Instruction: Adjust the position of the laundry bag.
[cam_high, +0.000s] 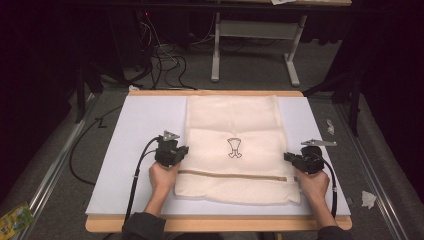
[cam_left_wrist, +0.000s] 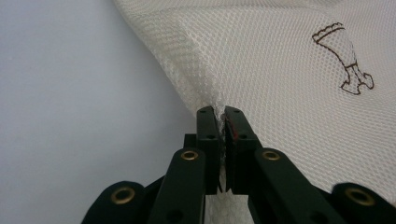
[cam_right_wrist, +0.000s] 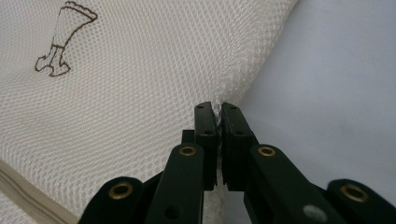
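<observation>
Both hands low & level: left claw (cam_high: 186, 149) & right claw (cam_high: 286, 157) each pinching mesh bag (cam_high: 232, 125) side edges.

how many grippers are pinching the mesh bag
2: the left gripper is shut on the mesh bag at its left edge, the right gripper on its right edge.

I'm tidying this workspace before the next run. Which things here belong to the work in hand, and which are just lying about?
In use:
- mesh laundry bag, pinched at both side edges
- left gripper
- right gripper
- white board beneath the bag

Lying about:
- green packet on the floor
- paper scraps
- cables behind the table
</observation>
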